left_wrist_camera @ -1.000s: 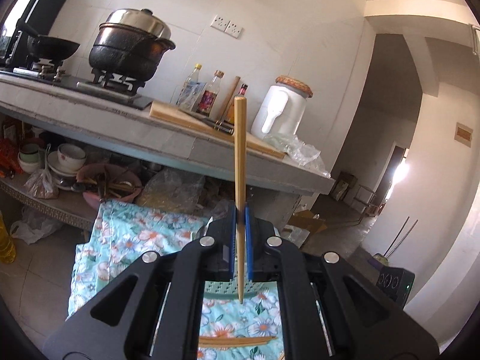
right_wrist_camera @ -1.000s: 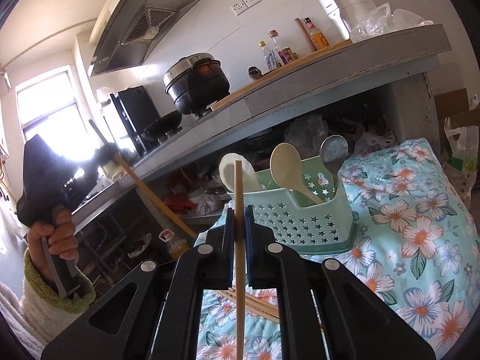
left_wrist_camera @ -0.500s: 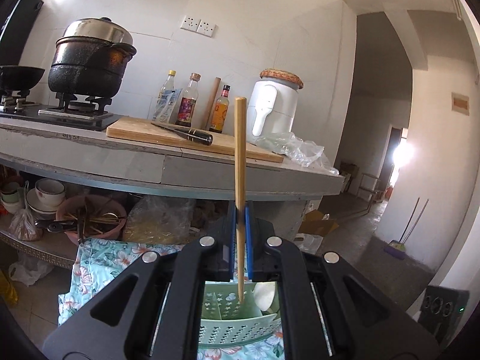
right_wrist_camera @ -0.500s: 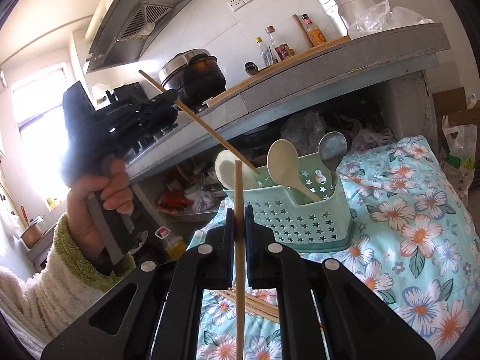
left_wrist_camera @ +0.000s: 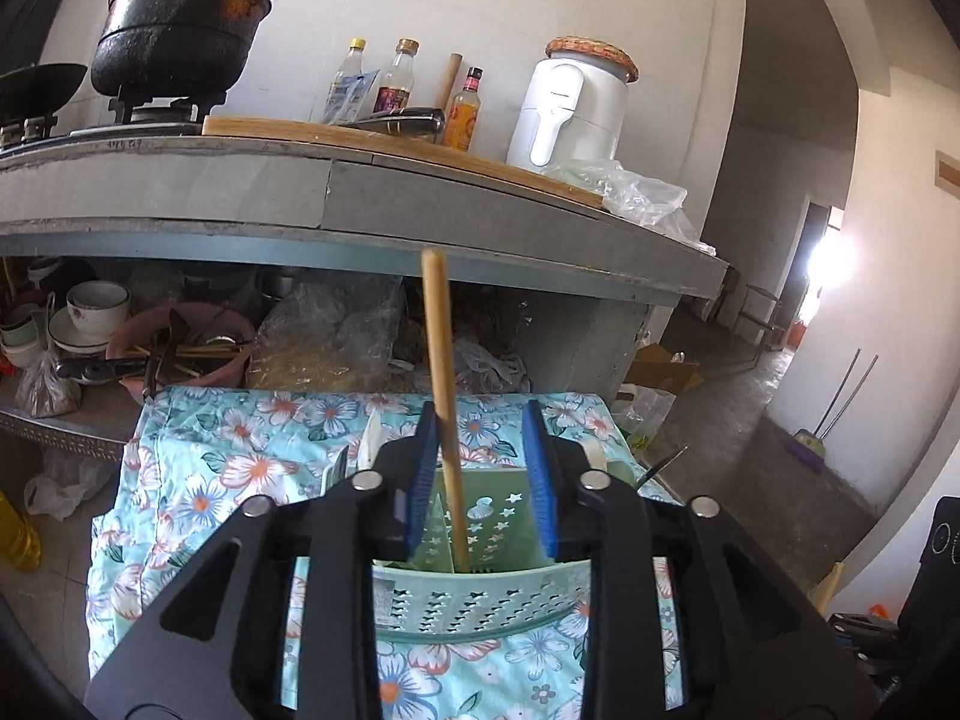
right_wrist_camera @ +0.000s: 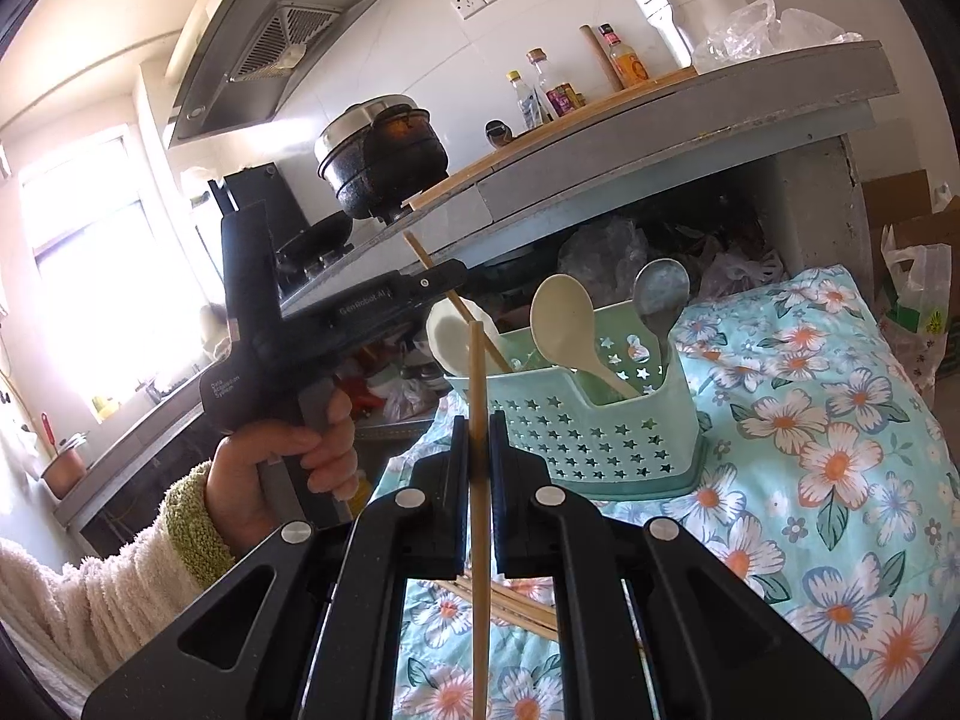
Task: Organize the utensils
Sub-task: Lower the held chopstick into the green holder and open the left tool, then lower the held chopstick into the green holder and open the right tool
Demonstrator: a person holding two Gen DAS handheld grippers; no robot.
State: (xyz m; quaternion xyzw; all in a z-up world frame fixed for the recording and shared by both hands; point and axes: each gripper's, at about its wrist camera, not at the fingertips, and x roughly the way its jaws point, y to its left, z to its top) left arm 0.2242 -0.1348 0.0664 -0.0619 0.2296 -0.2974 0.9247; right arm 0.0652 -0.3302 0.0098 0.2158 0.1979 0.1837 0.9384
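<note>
A mint green utensil caddy [left_wrist_camera: 480, 606] [right_wrist_camera: 600, 426] stands on a floral cloth [right_wrist_camera: 810, 450]. My left gripper [left_wrist_camera: 480, 420] [right_wrist_camera: 447, 282] hovers over its left end and its jaws are opening. A wooden chopstick [left_wrist_camera: 441, 348] [right_wrist_camera: 456, 306] stands between them, leaning by the left pad, with its lower end inside the caddy. My right gripper [right_wrist_camera: 478, 420] is shut on a second chopstick [right_wrist_camera: 476, 372], held upright in front of the caddy. Two cream spoons [right_wrist_camera: 561, 318] and a metal spoon [right_wrist_camera: 660, 288] stand in the caddy.
Loose chopsticks [right_wrist_camera: 516, 609] lie on the cloth below my right gripper. A grey counter [left_wrist_camera: 468, 204] overhangs behind, carrying a black pot [left_wrist_camera: 180, 30], bottles and a white appliance [left_wrist_camera: 570, 108]. Bowls [left_wrist_camera: 96, 306] and bags crowd the shelf beneath. A hand [right_wrist_camera: 282, 468] holds the left gripper.
The left gripper came down over the caddy, the chopstick's lower end went inside, and its jaws parted. The right gripper and its chopstick stayed put.
</note>
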